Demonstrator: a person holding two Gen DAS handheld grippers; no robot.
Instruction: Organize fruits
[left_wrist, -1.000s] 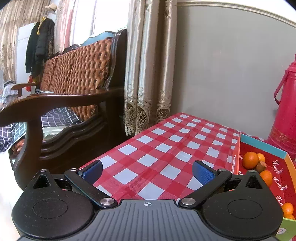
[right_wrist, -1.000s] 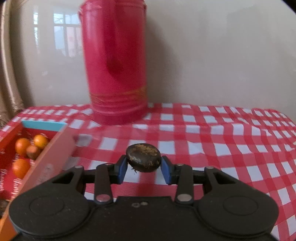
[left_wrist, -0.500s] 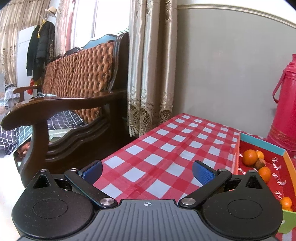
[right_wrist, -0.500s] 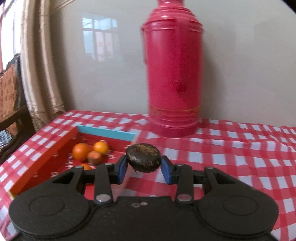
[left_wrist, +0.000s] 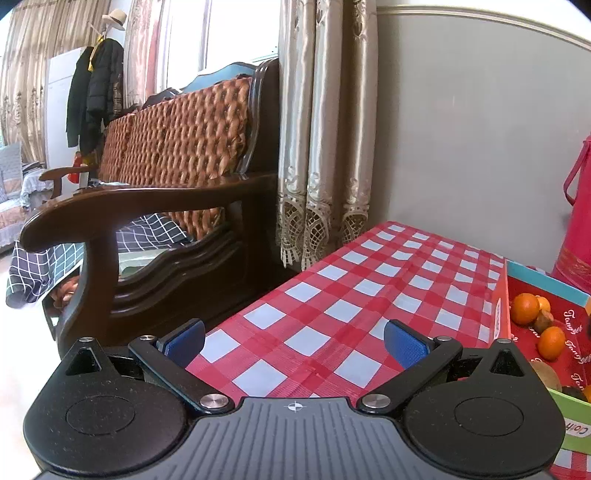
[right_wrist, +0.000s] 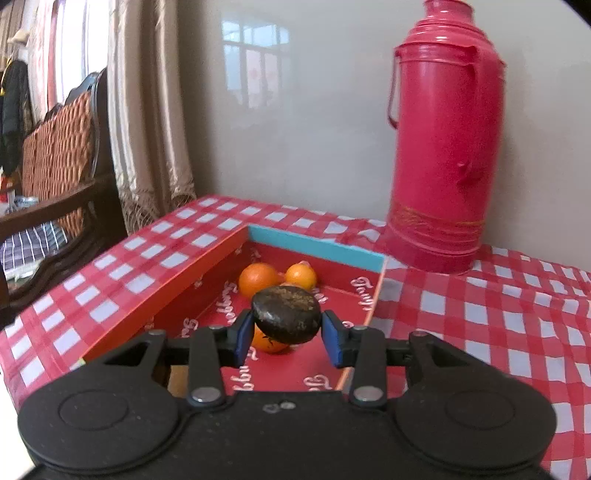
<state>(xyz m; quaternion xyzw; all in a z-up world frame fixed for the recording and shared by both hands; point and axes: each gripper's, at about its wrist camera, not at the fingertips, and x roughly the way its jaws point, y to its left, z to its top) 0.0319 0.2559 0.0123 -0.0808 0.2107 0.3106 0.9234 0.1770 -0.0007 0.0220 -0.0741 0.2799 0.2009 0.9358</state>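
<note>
My right gripper (right_wrist: 287, 334) is shut on a dark brown round fruit (right_wrist: 286, 314) and holds it above the near part of a red cardboard box (right_wrist: 317, 249). Several oranges (right_wrist: 257, 278) lie in the box; one orange (right_wrist: 267, 343) sits just under the held fruit. My left gripper (left_wrist: 293, 341) is open and empty, over the checked tablecloth (left_wrist: 332, 295) near the table's left edge. In the left wrist view the box (left_wrist: 500, 317) is at the right, with oranges (left_wrist: 524, 308) and brown fruits (left_wrist: 543, 321) inside.
A tall red thermos (right_wrist: 443, 147) stands behind the box to the right, against the grey wall; it also shows in the left wrist view (left_wrist: 578, 229). A wooden sofa (left_wrist: 155, 206) and curtains (left_wrist: 325, 129) stand off the table's left edge.
My right gripper has swung left with the dark fruit, from in front of the thermos to over the box. My left gripper has drawn back slightly, and stays open.
</note>
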